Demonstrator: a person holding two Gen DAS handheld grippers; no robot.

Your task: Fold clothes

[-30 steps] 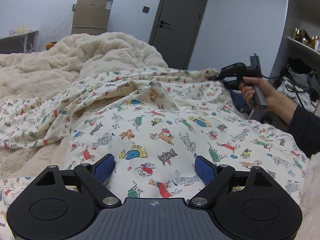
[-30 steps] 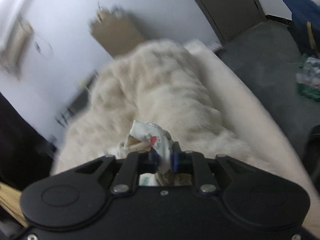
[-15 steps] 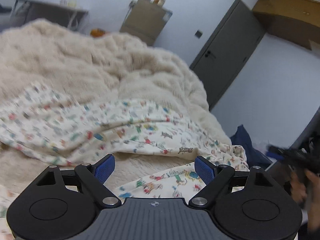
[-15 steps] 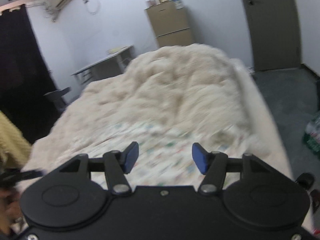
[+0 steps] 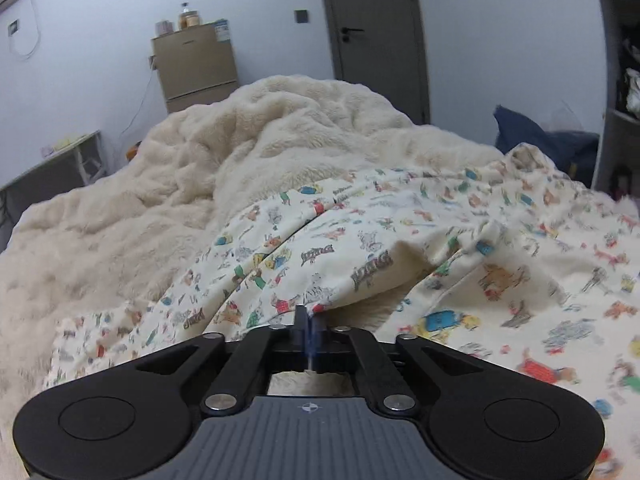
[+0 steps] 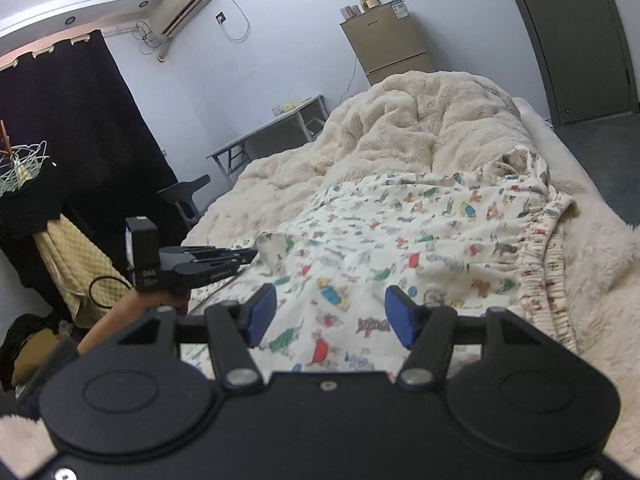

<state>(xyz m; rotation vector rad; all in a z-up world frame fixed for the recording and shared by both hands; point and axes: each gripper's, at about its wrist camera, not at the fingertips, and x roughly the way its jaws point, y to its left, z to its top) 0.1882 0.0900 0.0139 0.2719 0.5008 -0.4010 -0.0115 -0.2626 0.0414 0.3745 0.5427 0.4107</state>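
Note:
A cream garment (image 5: 360,240) printed with small cartoon animals lies spread on the fluffy bed. My left gripper (image 5: 307,320) is shut on a lifted edge of it, and the cloth drapes away from the pinch. From the right wrist view, the same garment (image 6: 400,232) shows a gathered elastic band (image 6: 536,248) along its right side. There the left gripper (image 6: 252,256), held in a hand, grips the cloth's left corner. My right gripper (image 6: 330,316) hovers over the near part of the garment, open, with nothing between its blue pads (image 6: 262,312).
A thick cream blanket (image 6: 420,132) is heaped at the far end of the bed. Behind it stand a brown fridge (image 6: 384,40), a grey door (image 6: 576,32) and a small desk (image 6: 272,128). A black curtain (image 6: 72,128) and a chair (image 6: 188,196) are on the left.
My left jaws have closed onto the garment's edge after swinging across it. My right gripper has let go of the bunched cloth, opened, and swung round over the spread garment.

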